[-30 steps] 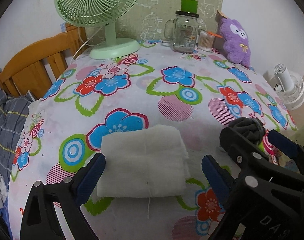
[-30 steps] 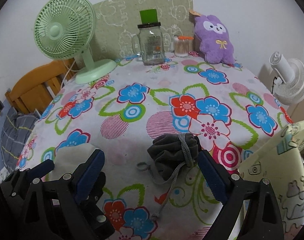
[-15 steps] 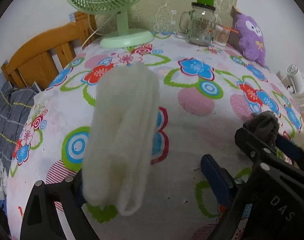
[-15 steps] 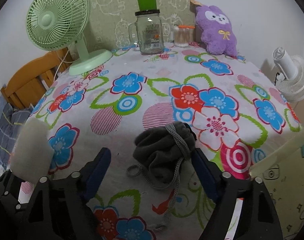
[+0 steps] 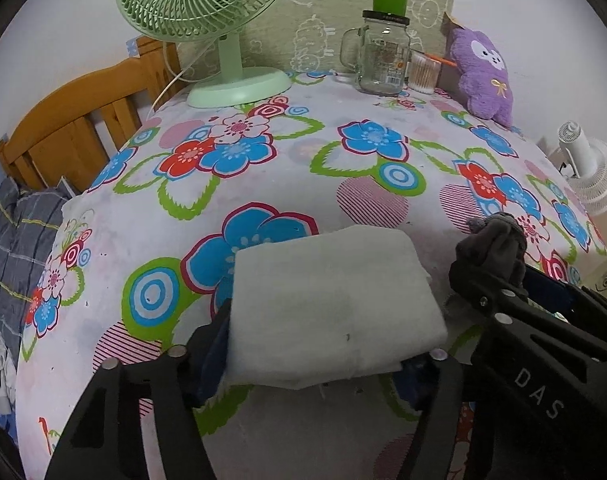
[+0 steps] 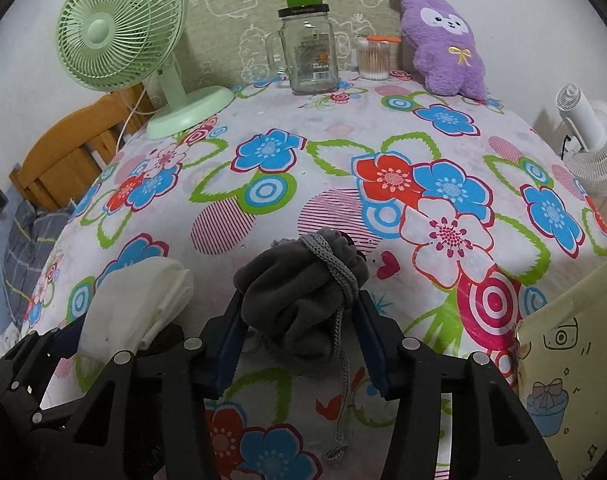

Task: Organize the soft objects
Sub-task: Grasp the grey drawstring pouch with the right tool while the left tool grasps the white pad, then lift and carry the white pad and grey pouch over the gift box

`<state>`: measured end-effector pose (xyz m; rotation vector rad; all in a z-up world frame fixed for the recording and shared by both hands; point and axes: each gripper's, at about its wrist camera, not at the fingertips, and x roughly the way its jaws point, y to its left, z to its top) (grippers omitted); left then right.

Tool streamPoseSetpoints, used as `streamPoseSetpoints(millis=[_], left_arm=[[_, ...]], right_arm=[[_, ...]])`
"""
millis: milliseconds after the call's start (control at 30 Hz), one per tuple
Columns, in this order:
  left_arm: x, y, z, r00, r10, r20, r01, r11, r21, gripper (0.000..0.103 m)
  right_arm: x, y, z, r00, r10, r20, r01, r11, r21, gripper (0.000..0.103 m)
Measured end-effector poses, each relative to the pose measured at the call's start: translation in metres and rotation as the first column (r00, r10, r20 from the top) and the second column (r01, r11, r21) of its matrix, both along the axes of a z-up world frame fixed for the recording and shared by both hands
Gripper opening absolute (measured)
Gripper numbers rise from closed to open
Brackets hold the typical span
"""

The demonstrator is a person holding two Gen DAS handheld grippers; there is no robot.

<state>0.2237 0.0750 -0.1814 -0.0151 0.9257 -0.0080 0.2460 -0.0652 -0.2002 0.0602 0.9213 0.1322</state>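
A folded white cloth (image 5: 331, 300) lies between the fingers of my left gripper (image 5: 317, 360). The jaws are closing and the blue pads press its two side edges. In the right wrist view the same cloth (image 6: 135, 304) bulges up at the lower left. My right gripper (image 6: 299, 328) is closing on a grey drawstring pouch (image 6: 299, 276). Its pads squeeze the pouch's sides, and the cord (image 6: 341, 392) trails down onto the flowered tablecloth (image 6: 263, 152). From the left wrist the pouch (image 5: 495, 240) shows at the right. A purple plush toy (image 6: 447, 48) leans against the back wall.
At the back stand a green desk fan (image 5: 199, 8), a glass jar mug (image 5: 383, 56) and a tub of cotton swabs (image 5: 423, 72). A white fan (image 5: 587, 172) stands beyond the table's right edge. A wooden bed frame (image 5: 75, 120) is at the left, and a yellow cartoon-print bag (image 6: 575, 360) at the near right.
Both pairs of jaws have narrowed. The left now presses the white cloth, which earlier lay flat between wide jaws. The right has closed in on the grey pouch, bunching it up.
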Motion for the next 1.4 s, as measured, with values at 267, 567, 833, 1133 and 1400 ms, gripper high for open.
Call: streamPoseSetpoints(millis=[267, 567, 833, 1133, 1400], left_arm=[[-0.008, -0.001, 0.004, 1.0, -0.003, 0.019, 0.003, 1.0, 0.007, 0.04], [-0.024, -0.005, 0.015, 0.998, -0.015, 0.063, 0.013, 0.999, 0.029, 0.035], [-0.038, -0.007, 0.029, 0.995, -0.013, 0.094, 0.011, 1.0, 0.022, 0.035], [-0.058, -0.013, 0.048, 0.991, -0.014, 0.137, 0.011, 1.0, 0.017, 0.035], [-0.073, -0.018, 0.064, 0.986, -0.012, 0.168, 0.01, 1.0, 0.012, 0.035]], right_arm=[[-0.009, 0.006, 0.005, 0.999, 0.035, 0.011, -0.035, 0.999, 0.0, 0.054], [-0.024, 0.01, 0.016, 0.997, 0.06, 0.038, -0.06, 0.998, -0.006, 0.054], [-0.039, 0.006, 0.032, 0.995, 0.064, 0.07, -0.064, 0.998, -0.009, 0.054], [-0.059, 0.0, 0.054, 0.991, 0.069, 0.114, -0.068, 0.998, -0.009, 0.054], [-0.077, -0.006, 0.073, 0.985, 0.076, 0.153, -0.076, 0.997, -0.007, 0.054]])
